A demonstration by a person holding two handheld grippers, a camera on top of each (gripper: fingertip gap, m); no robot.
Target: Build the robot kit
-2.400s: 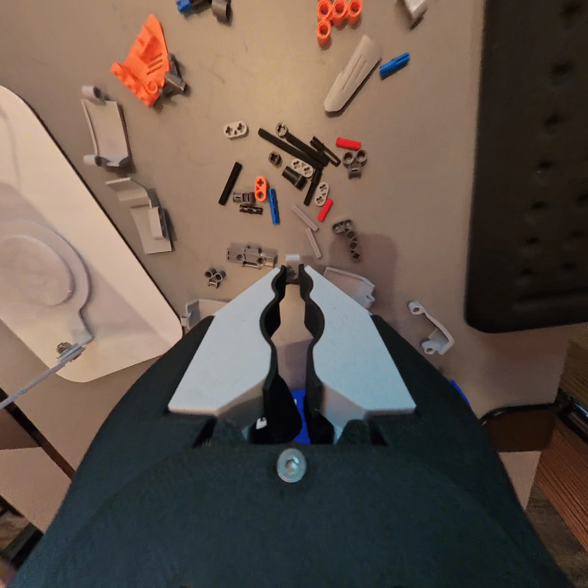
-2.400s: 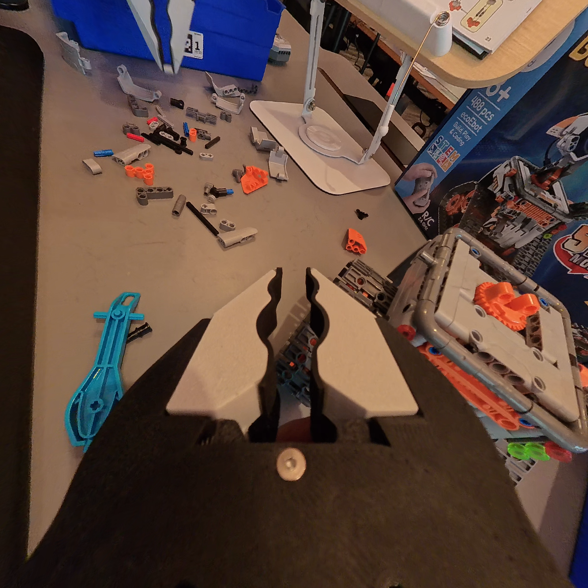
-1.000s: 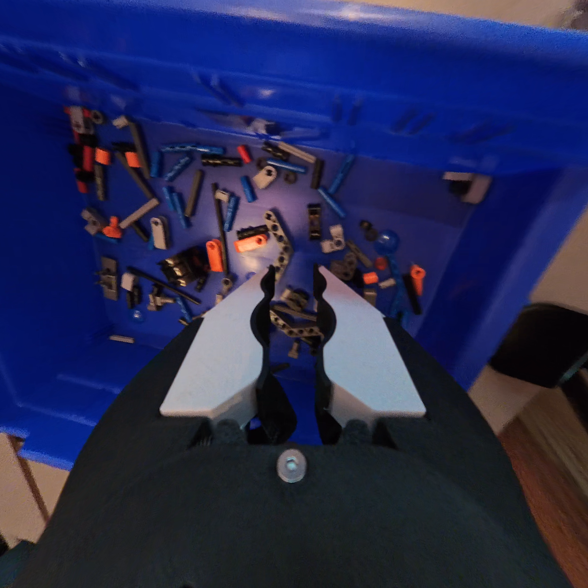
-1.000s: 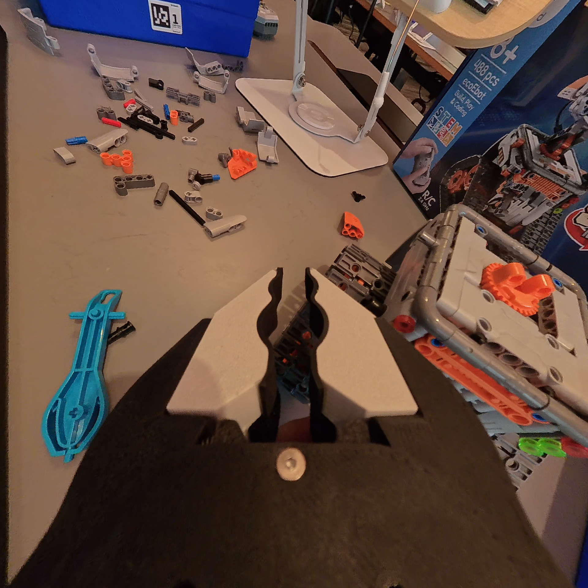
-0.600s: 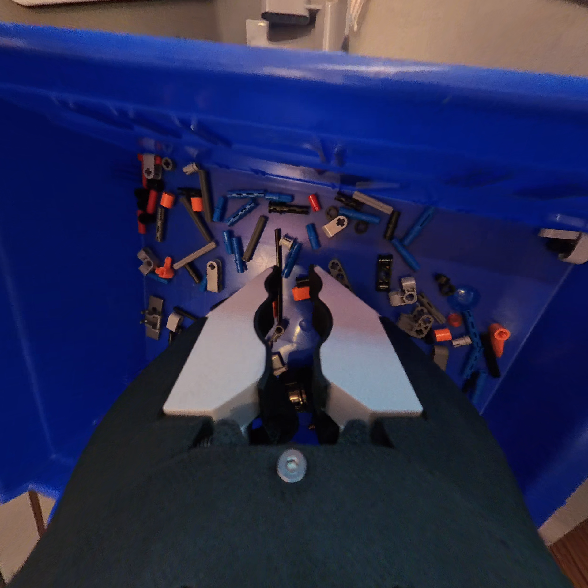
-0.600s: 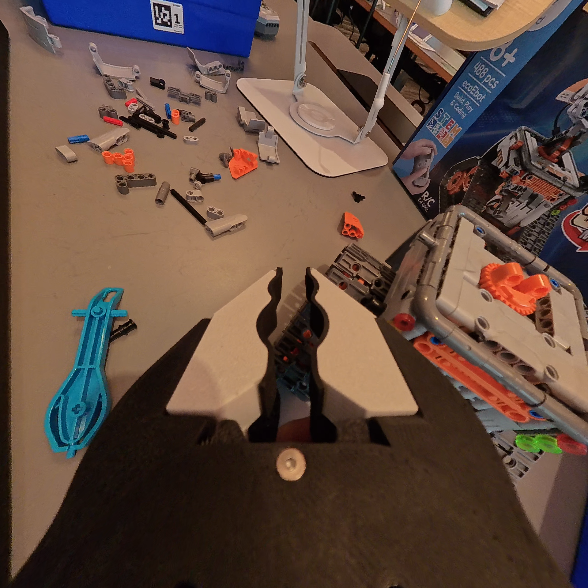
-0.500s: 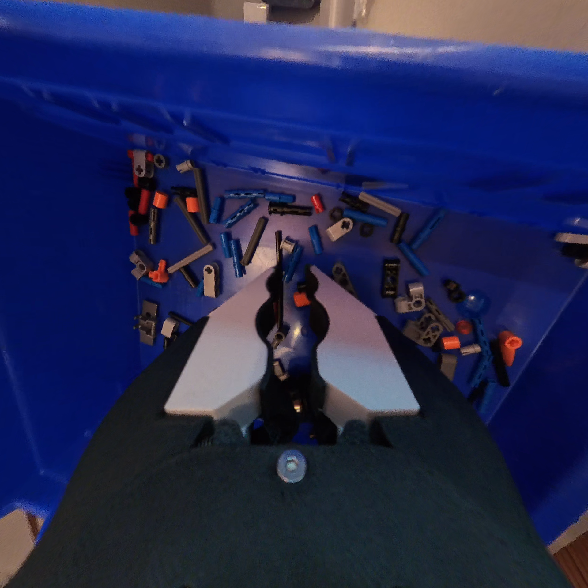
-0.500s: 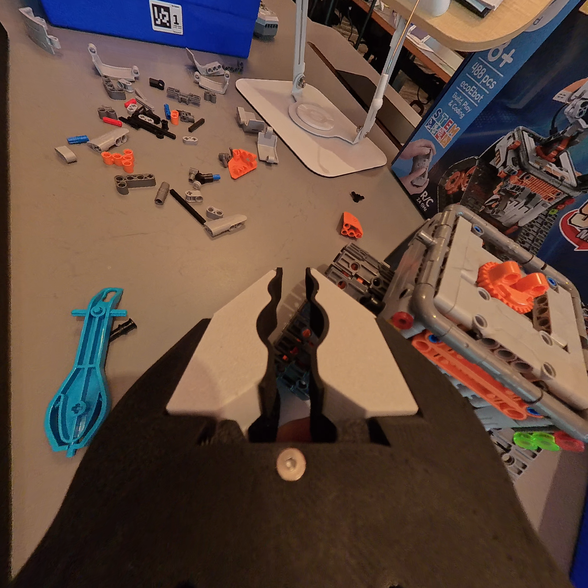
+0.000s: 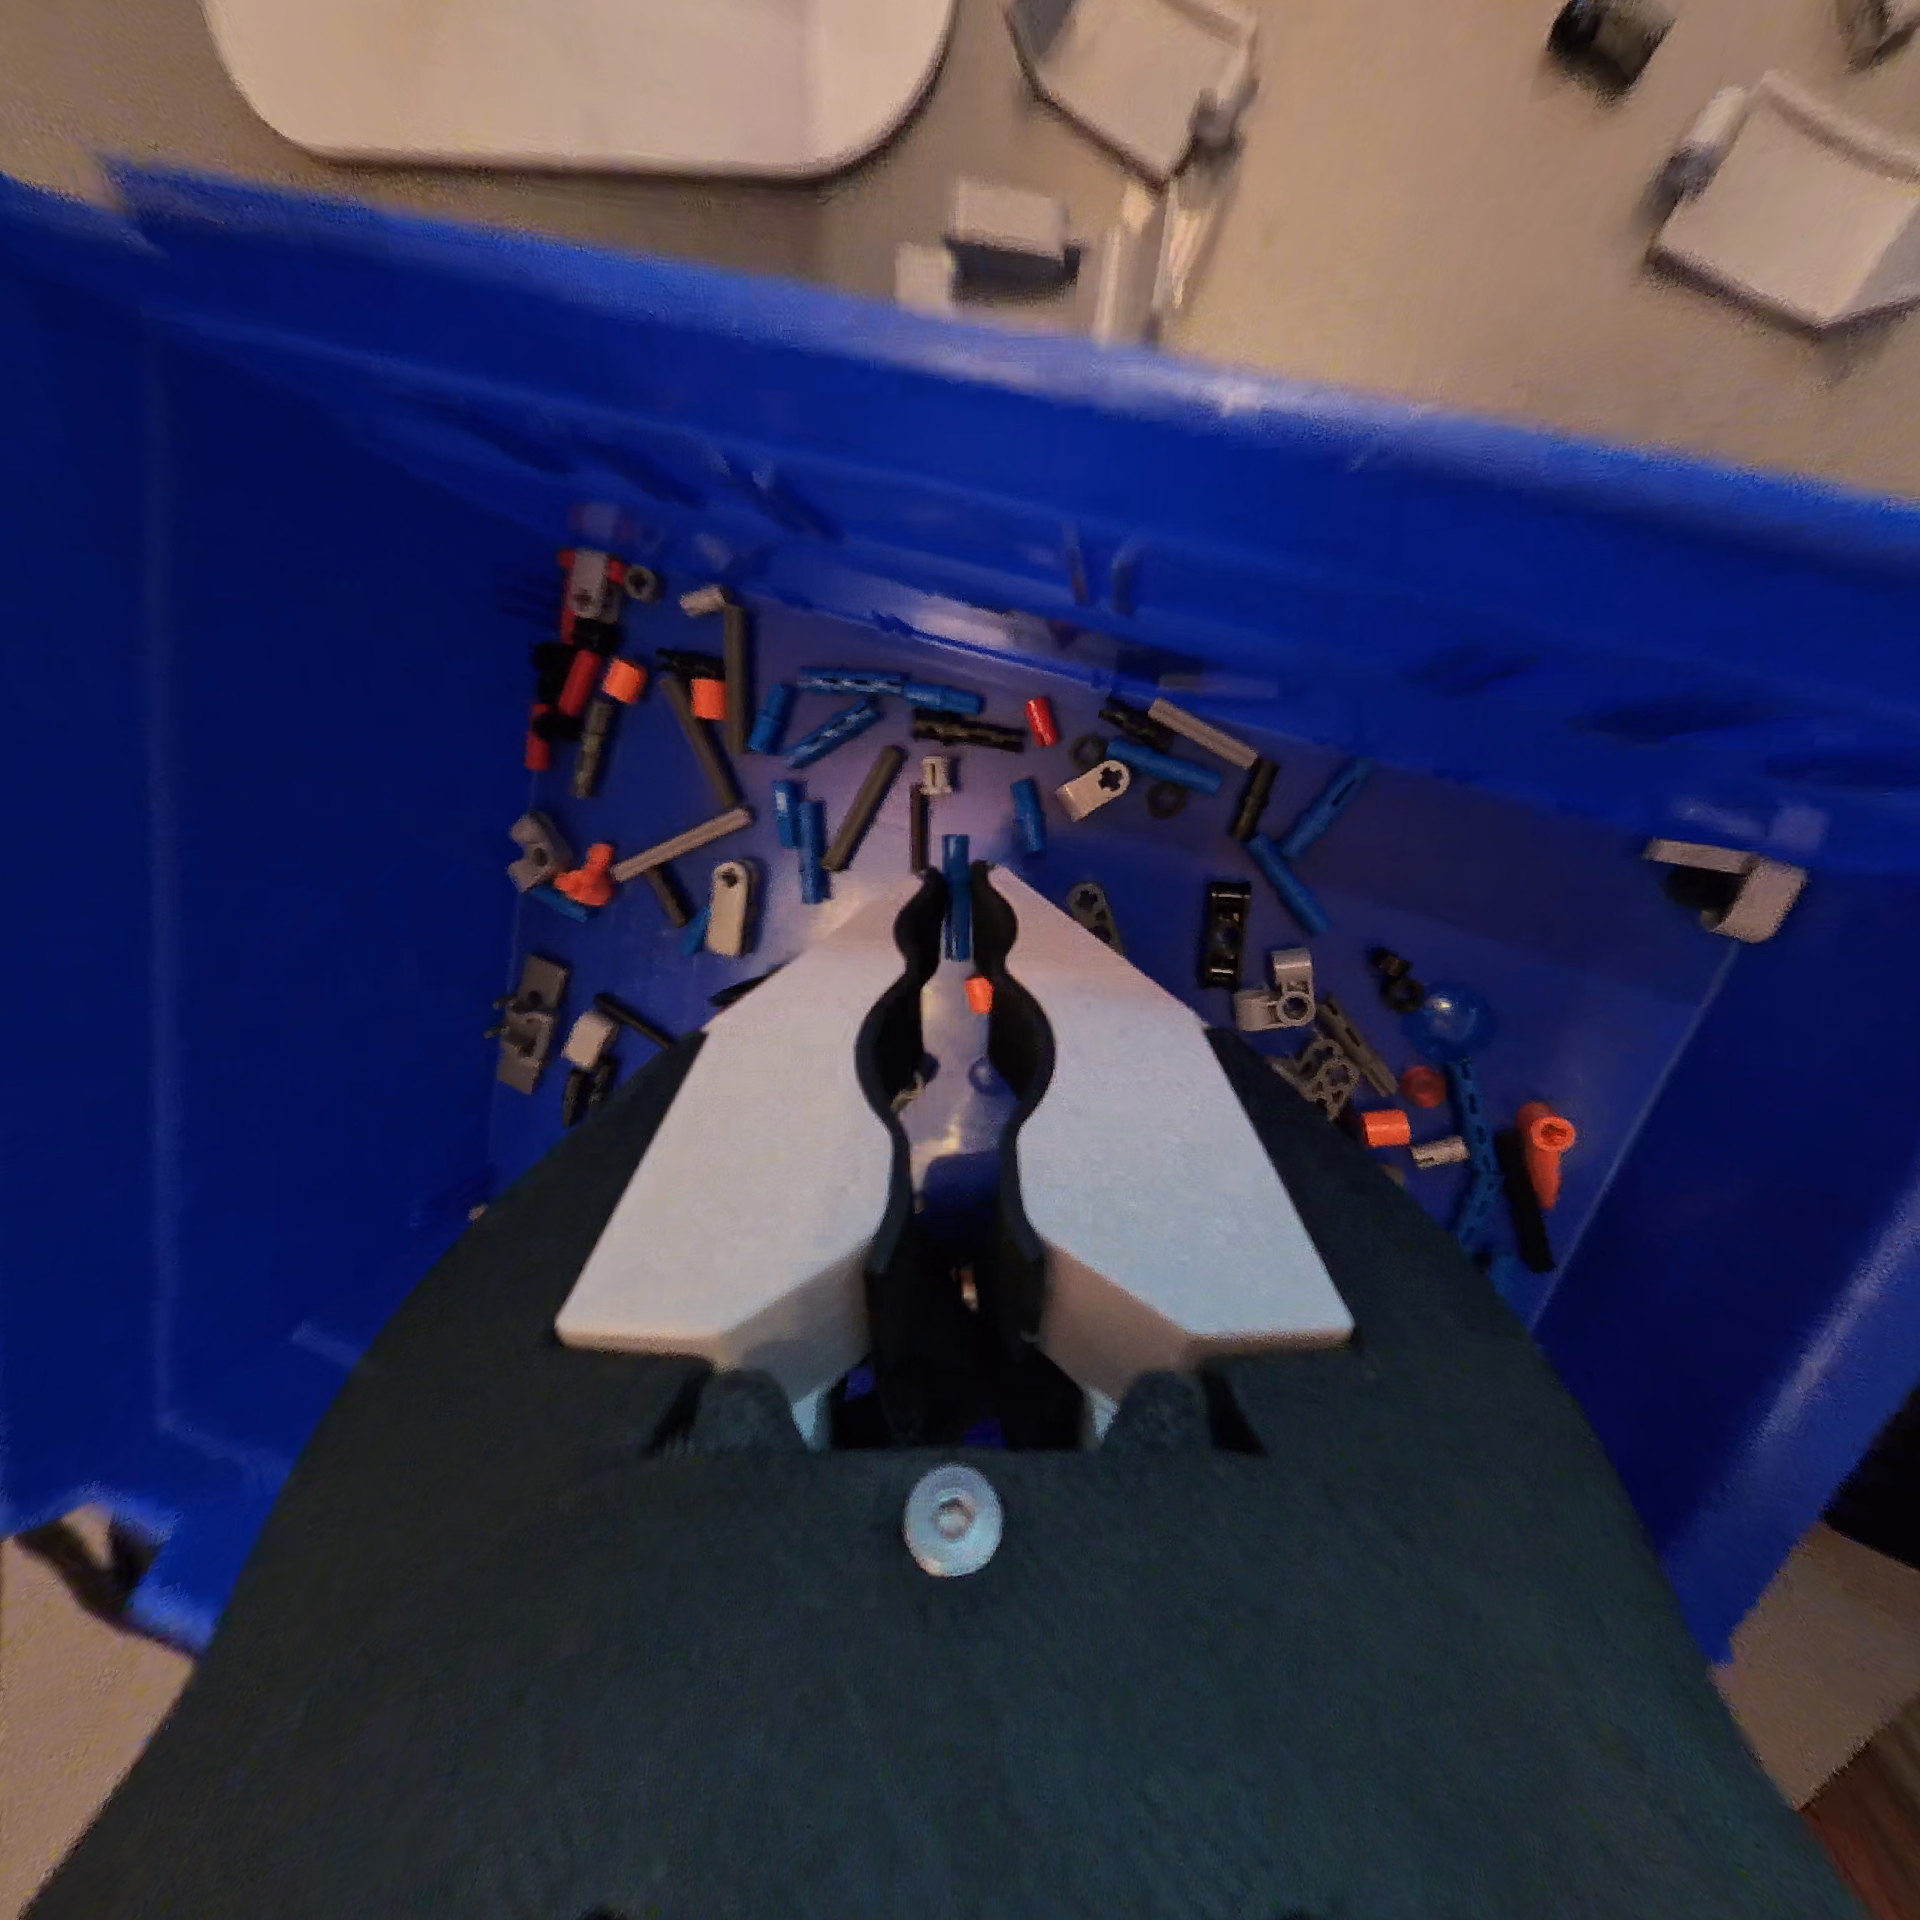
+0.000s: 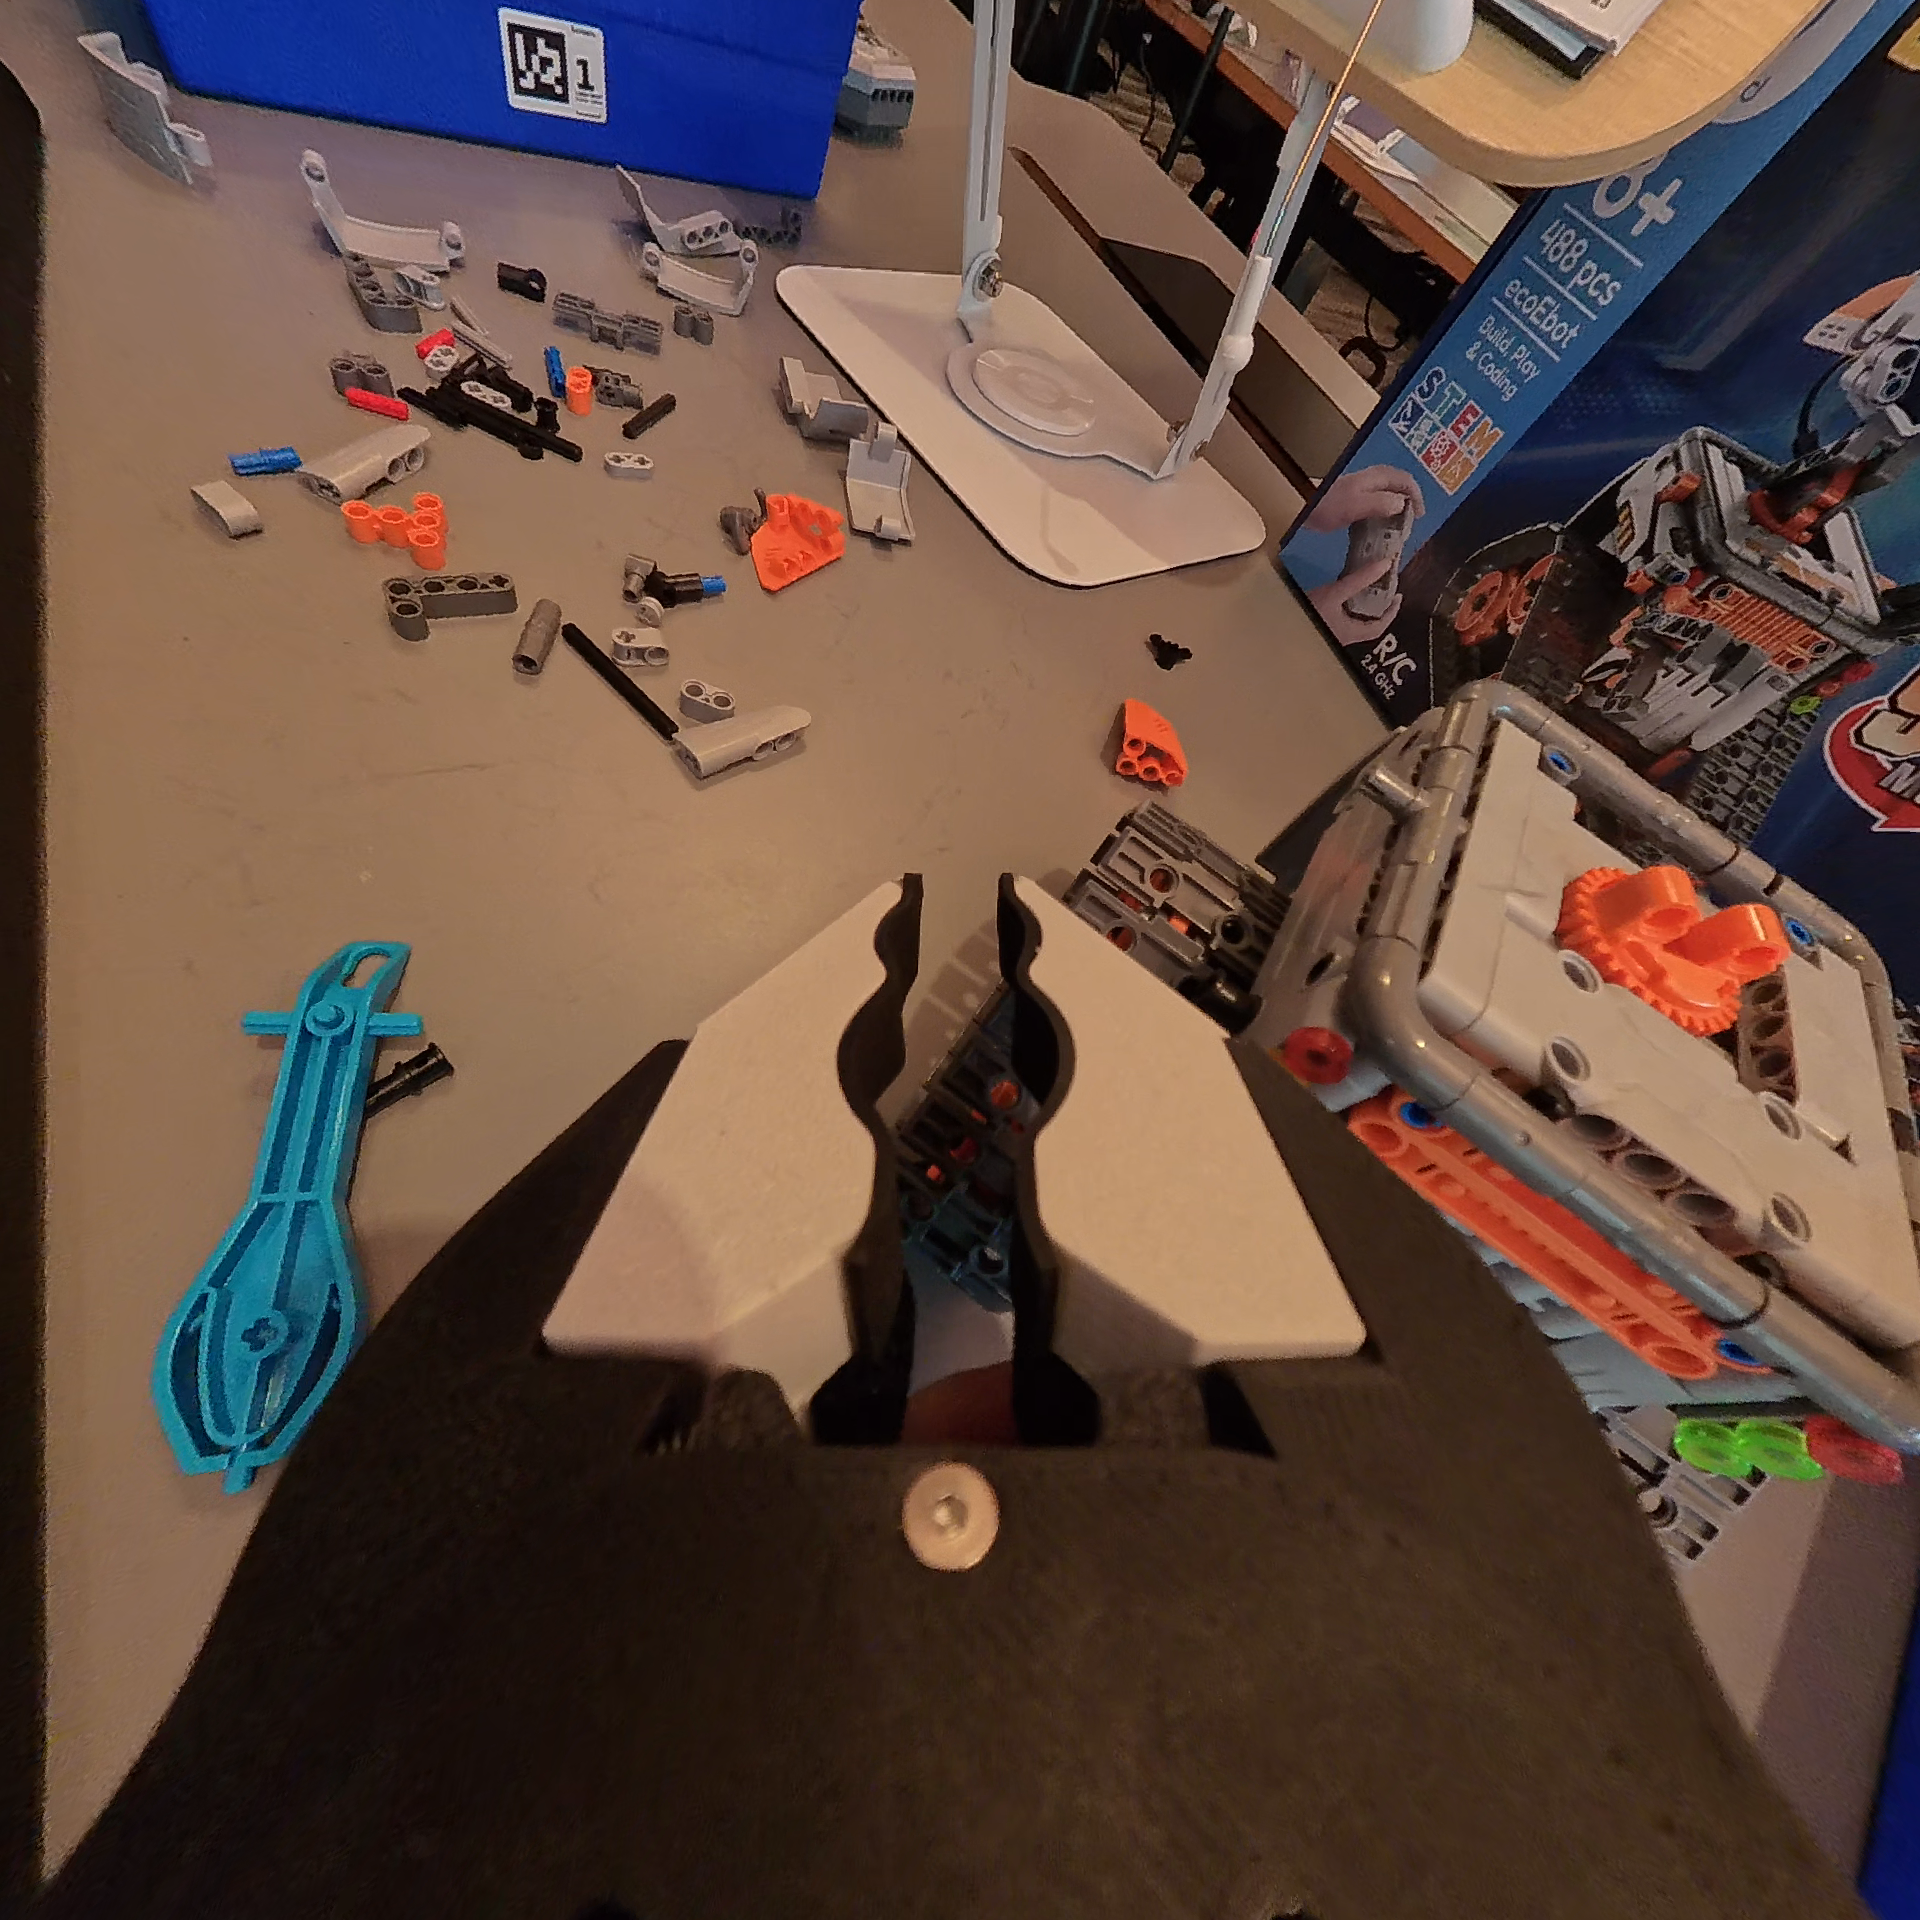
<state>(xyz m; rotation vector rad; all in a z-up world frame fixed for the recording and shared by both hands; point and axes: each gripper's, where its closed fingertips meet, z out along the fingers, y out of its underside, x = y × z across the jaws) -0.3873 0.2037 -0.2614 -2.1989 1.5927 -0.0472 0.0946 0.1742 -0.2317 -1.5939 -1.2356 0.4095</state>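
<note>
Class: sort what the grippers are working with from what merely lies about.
In use: left gripper, shut on blue pin in blue bin; right gripper at grey-orange model.
Lying about: teal tool, orange wedge, lamp base.

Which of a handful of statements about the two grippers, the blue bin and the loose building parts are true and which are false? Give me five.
1. The left gripper pinches a short blue plastic pin between its fingertips. True.
2. The left gripper is over the bare grey table. False: it is over the deep blue plastic bin, whose floor is strewn with small pins and connectors.
3. The right gripper holds the teal plastic separator tool. False: that tool lies flat on the grey table, apart from the fingers.
4. A grey-and-orange brick-built model sits to the right of the right gripper. True.
5. The white flat lamp base lies inside the bin. False: it rests on the table.
</note>
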